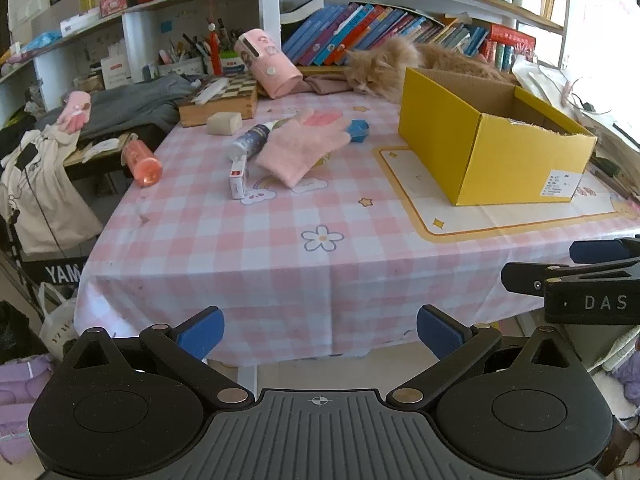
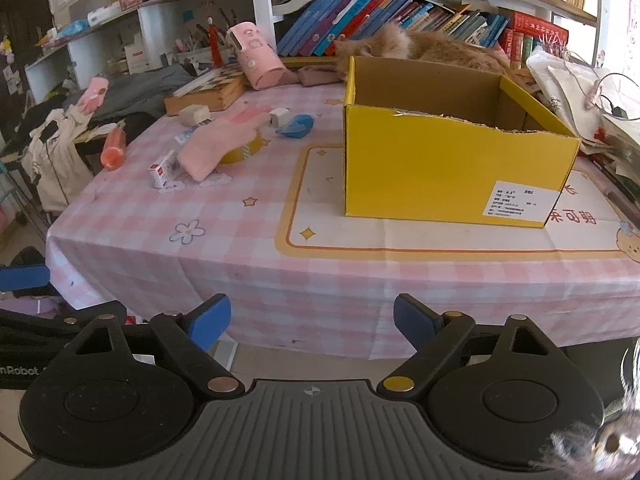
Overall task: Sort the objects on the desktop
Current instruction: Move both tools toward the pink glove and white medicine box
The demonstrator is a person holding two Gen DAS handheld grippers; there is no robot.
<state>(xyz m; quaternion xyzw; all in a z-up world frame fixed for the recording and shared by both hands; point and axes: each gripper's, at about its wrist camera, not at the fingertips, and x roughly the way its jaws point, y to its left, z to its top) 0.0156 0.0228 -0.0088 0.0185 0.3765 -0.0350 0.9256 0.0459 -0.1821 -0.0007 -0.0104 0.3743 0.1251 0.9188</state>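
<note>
Two grippers hang short of the table's near edge, both tilted downward toward it. At the bottom of the left wrist view, the left gripper has its blue pads spread wide, with nothing between them but the hanging cloth. Part of the right gripper shows at the right edge of that view, level with it and just beside it. In the right wrist view, the right gripper sits at the bottom centre, its blue pads likewise apart and empty.

Beyond them, the pink checked tablecloth drapes over the table front. On a cream mat with an orange border, right of centre, stands the yellow cardboard box, open at the top, with a white label on its lower right corner.

Left of the box, in the middle of the frame, lies a loose cluster: a pink glove lying across a dark speckled tube, a small white and red carton in front of them, a blue object by the glove's fingertips, and a pale block further back. An orange bottle lies near the table's left edge.

Farther up, a pink cylinder leans on a checkered box, and an orange cat lies behind the yellow box, before a row of books.
</note>
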